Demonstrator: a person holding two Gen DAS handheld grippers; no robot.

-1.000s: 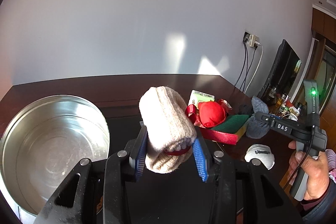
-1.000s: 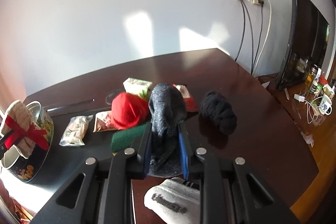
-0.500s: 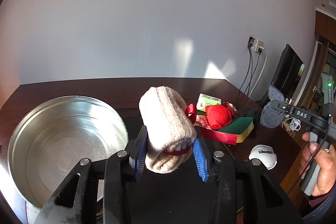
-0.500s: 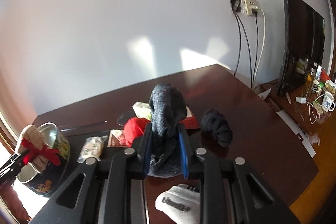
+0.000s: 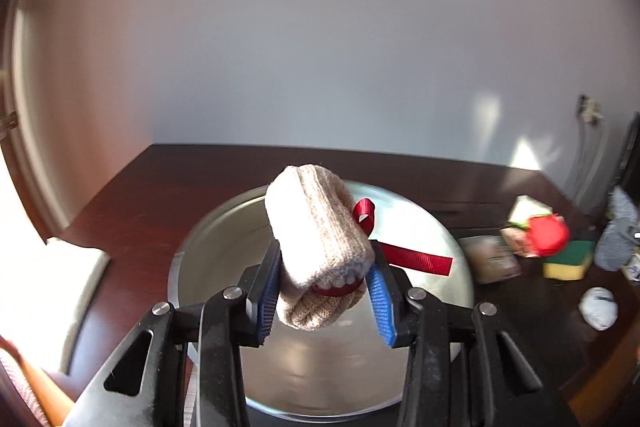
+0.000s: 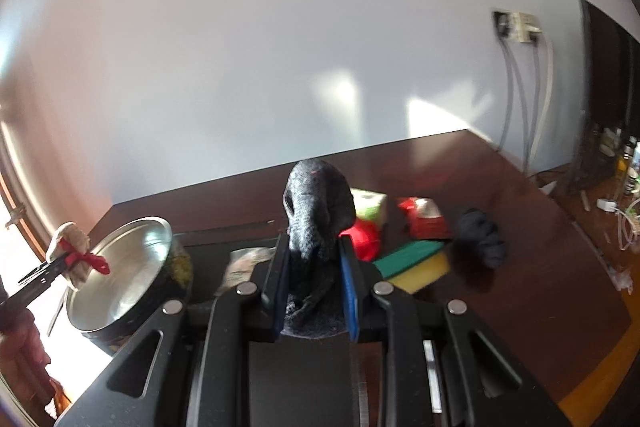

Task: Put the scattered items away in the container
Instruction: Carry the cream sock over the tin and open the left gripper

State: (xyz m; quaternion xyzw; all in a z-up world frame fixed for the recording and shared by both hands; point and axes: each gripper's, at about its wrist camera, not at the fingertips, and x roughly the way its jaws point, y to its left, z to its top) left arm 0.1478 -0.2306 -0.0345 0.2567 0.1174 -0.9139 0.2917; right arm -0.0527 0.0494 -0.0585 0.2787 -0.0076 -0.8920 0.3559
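Above bare tin [image 5: 448, 247], left tongs [image 5: 324, 291] gripping beige sock [image 5: 316, 235], right tongs [image 6: 314, 287] gripping grey sock [image 6: 316, 211]

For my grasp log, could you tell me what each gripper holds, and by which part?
The left gripper grips the beige sock roll by its lower end; the right gripper grips the grey sock roll by its lower half.

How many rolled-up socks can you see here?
4: a beige one in the left tool, a grey one in the right tool, a black one and a white one on the table. Others may be hidden.
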